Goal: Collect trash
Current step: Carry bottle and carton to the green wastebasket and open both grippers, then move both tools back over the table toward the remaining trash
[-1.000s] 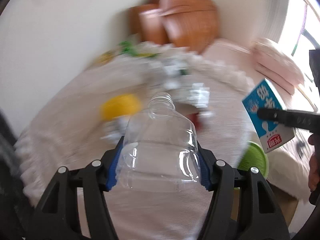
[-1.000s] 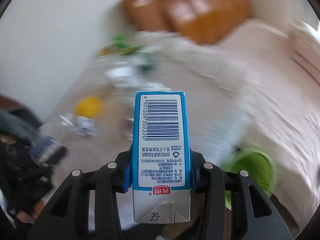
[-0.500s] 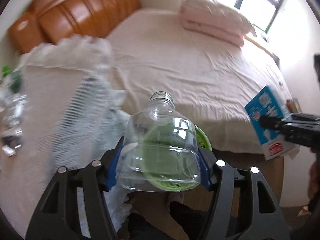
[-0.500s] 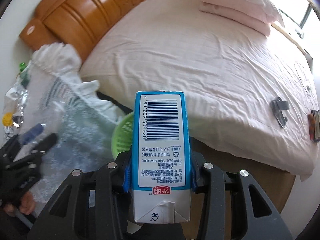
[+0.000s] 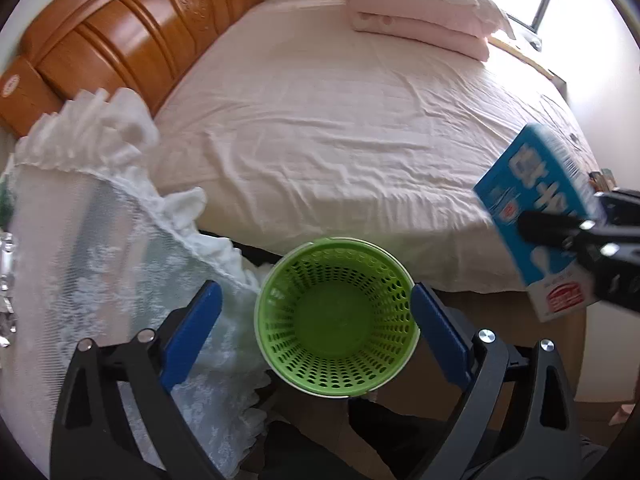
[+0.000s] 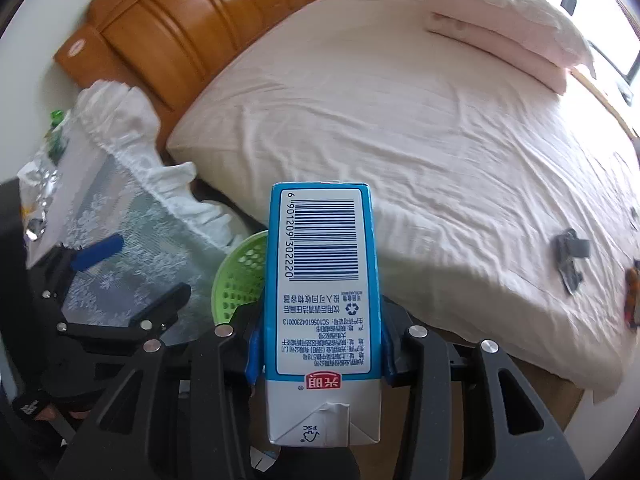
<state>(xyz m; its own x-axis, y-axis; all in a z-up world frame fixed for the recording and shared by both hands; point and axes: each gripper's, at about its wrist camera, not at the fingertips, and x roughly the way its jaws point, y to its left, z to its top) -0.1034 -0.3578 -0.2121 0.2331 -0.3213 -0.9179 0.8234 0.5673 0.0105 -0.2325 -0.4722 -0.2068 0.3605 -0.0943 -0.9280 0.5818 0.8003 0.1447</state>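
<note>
A green perforated basket [image 5: 336,320] stands on the floor between the bed and the cloth-covered table; its inside looks empty. My left gripper [image 5: 316,324] is open and empty right above it, blue pads either side of the rim. My right gripper [image 6: 320,344] is shut on a blue-and-white milk carton [image 6: 320,280], held upright-tilted to the right of the basket; the carton also shows in the left wrist view [image 5: 540,220]. The basket's rim shows behind the carton in the right wrist view [image 6: 236,272]. The left gripper shows there too [image 6: 120,276].
A bed with a pink sheet [image 5: 340,120] and wooden headboard [image 5: 132,36] fills the background, pillows [image 5: 420,4] at its far end. A table with a white lace cloth [image 5: 80,240] stands left, with foil wrappers [image 6: 36,184] and a green bottle [image 6: 56,128]. Small dark items [image 6: 570,252] lie on the bed.
The clear plastic bottle is gone from my left gripper, whose jaws have opened above the basket. Both views swung from the table to the bed and basket. The carton stays gripped.
</note>
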